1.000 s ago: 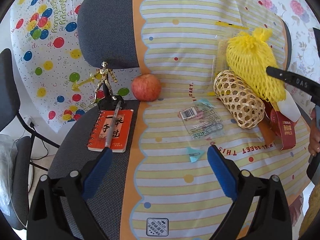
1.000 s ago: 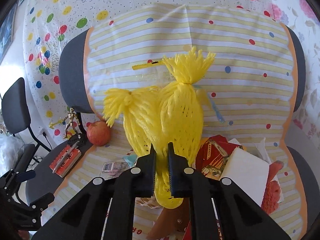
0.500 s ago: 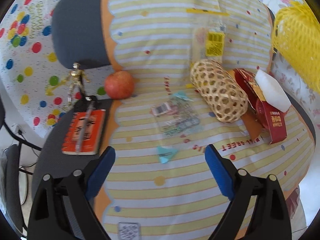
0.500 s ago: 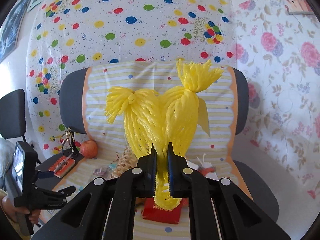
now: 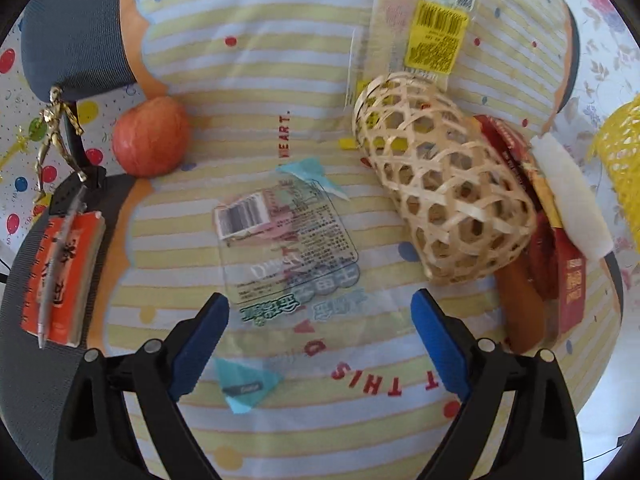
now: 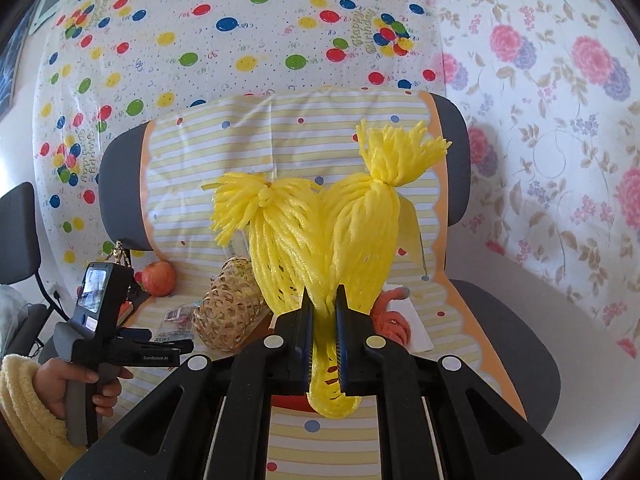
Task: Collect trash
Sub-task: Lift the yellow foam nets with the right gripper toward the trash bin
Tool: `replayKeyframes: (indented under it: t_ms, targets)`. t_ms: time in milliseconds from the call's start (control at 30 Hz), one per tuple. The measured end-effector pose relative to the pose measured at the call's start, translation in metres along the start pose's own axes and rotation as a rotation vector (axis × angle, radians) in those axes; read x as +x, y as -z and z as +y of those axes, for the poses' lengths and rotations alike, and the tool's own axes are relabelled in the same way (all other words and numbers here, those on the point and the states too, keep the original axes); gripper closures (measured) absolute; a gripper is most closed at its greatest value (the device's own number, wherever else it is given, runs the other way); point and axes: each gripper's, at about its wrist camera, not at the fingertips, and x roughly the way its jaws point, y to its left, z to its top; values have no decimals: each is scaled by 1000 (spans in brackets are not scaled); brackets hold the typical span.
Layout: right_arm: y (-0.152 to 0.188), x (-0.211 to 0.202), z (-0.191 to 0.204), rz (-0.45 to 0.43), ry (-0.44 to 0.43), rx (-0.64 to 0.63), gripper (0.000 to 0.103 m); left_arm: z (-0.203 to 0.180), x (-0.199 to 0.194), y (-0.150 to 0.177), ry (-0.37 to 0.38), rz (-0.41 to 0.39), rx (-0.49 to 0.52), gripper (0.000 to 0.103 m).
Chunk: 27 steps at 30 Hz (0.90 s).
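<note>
- Left wrist view looks down on the office chair draped in a yellow-and-white striped cloth (image 5: 256, 60), where the litter lies scattered.
- The woven bamboo lattice basket (image 5: 440, 184) lies on its side to the right; a sweep from that side would likely knock it, so I would come straight down.
- The yellow foam fruit netting (image 6: 332, 248) is pinched in the right gripper (image 6: 323, 320), whose jaws stand narrow on it, lifted clear above the seat; it needs only a steady hold.
- The flat clear plastic wrapper with a barcode label (image 5: 286, 244) lies just ahead of the left gripper (image 5: 320, 336), whose jaws stand wide and empty.
- Being thin film, it probably needs one fingertip slid under an edge.
- The small torn turquoise scrap (image 5: 246, 386) sits between the blue pads (image 5: 200, 344), easy to catch by mistake.
</note>
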Motion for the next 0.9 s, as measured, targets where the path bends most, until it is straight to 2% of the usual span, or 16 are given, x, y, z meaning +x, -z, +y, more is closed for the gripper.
replayKeyframes:
  t_ms: [100,167,267,300,333,400,467,500,533,600,633,700,800,900]
  targets:
    - [3,5,0,15,-7,-1,93,5,6,-1,22,3,-21,9]
    - [5,7,0,24,-11,1,93,9,6,1,22,-3,-23,16]
    - [7,9,-1,33,-15,8,93,17,1,4,0,-26,-12,53]
    - [8,9,-2,37,-16,12,93,21,0,6,-26,-33,-6,74]
    - [9,10,-2,40,-20,17,93,25,0,7,-52,-38,-3,90]
    - [10,10,-1,48,-28,22,93,34,0,8,-57,-46,2,100]
    - [11,6,1,45,-31,18,93,42,-11,14,0,-49,-11,100]
    - [10,3,2,41,-28,12,93,44,-18,19,-1,-67,-6,94]
    - [10,0,2,37,-24,7,93,43,-27,23,-28,-94,2,67]
    - [10,-4,1,31,-22,11,93,35,-44,31,-67,-167,39,20]
    - [10,-5,0,30,-24,17,92,29,-52,34,-61,-197,70,19]
    - [10,-5,-1,33,-30,32,92,13,-57,35,-51,-198,128,19]
    - [11,-7,1,34,-39,36,92,-9,-48,35,-81,-190,189,19]
    - [11,-9,1,35,-34,30,92,-23,-33,31,-91,-165,202,20]
